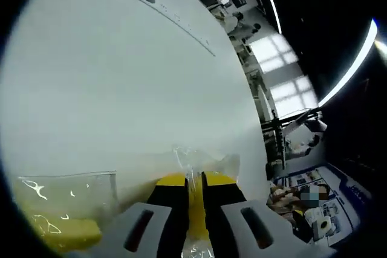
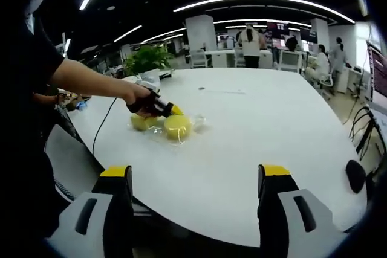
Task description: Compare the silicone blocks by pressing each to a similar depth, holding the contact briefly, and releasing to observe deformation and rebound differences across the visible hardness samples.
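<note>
Silicone blocks, 2 yellow ones in clear plastic wrap, lie on the white table point(image 2: 254, 149): one block point(image 2: 177, 126) is pinched by the left gripper point(image 1: 194, 182), jaws nearly closed on it; the other block point(image 1: 72, 234) sits beside. The right gripper point(image 2: 196, 176) hangs wide open, empty, well apart.

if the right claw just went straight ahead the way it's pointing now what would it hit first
Probably the bare white table. The right claw is open and hangs over the near edge, with nothing between its jaws. The bagged yellow blocks and the left claw sit left of that line, though depth is hard to judge.
</note>
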Tool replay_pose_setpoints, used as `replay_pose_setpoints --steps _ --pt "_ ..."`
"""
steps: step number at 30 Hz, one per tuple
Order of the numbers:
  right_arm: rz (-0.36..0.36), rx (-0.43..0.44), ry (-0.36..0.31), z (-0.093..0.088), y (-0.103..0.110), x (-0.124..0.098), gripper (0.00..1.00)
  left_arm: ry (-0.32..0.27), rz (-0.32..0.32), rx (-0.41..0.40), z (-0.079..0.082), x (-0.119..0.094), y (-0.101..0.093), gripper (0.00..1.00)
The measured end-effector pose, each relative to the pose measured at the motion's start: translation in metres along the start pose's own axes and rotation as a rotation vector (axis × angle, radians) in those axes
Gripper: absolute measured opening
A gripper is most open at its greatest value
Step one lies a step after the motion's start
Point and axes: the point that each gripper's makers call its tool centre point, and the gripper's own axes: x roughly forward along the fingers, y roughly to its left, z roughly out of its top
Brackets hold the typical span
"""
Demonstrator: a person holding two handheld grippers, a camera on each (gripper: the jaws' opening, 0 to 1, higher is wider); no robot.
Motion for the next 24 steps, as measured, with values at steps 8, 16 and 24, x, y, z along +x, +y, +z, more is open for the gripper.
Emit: replay_pose_setpoints --steps 8,16,24 --pt "0.005 0.004 0.003 -0.003 0.004 -0.001 0.76 -0.011 -0.023 0.062 -0.002 -0.001 -0.004 0.00" --pt "0.000 0.007 -0.019 0.005 0.001 -0.003 0.75 -0.080 -0.151 0.247 -0.008 -0.022 -0.048 0.00" --pt "0.030 -0.027 -0.033 0.013 0.013 -0.001 0.75 -0.071 -0.287 0.306 -0.048 -0.053 -0.091 0.00"
